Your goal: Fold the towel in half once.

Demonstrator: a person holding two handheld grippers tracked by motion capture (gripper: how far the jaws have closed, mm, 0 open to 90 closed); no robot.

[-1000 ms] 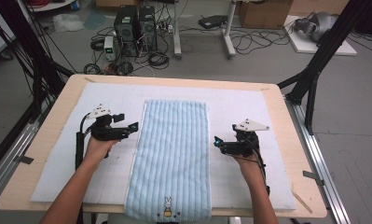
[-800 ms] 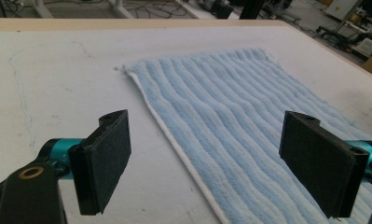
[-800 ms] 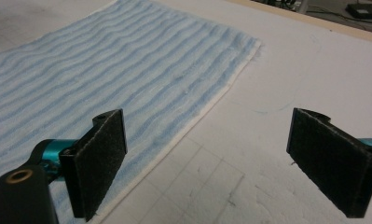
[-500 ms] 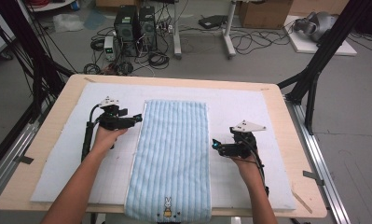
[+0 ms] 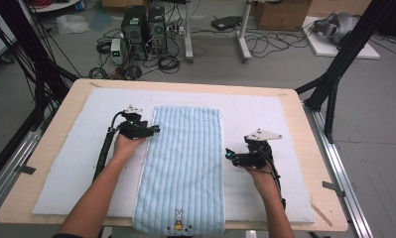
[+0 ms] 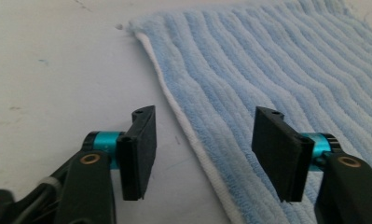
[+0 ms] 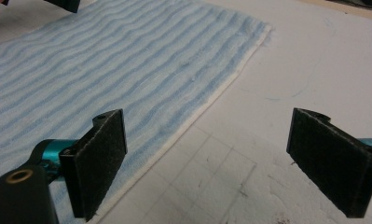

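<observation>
A: Nearest the bottom of the high view we see the light-blue ribbed terry towel (image 5: 183, 168) lying flat, its rabbit-marked hem low at centre, on the white padded mat (image 5: 66, 183) that covers the pale wooden table (image 5: 304, 148).

B: Right of centre we find the right gripper (image 5: 229, 155) just beside the towel's right edge. In its own view the jaws stand wide apart, one over the towel's hem, the other over bare mat, gripping nothing.

A: Higher up, left of centre, the left gripper (image 5: 157, 129) meets the towel's left edge near the far corner. Its jaws have just been closing; they stand half-narrowed astride the white hem (image 6: 193, 140), pads not pressing it.
</observation>
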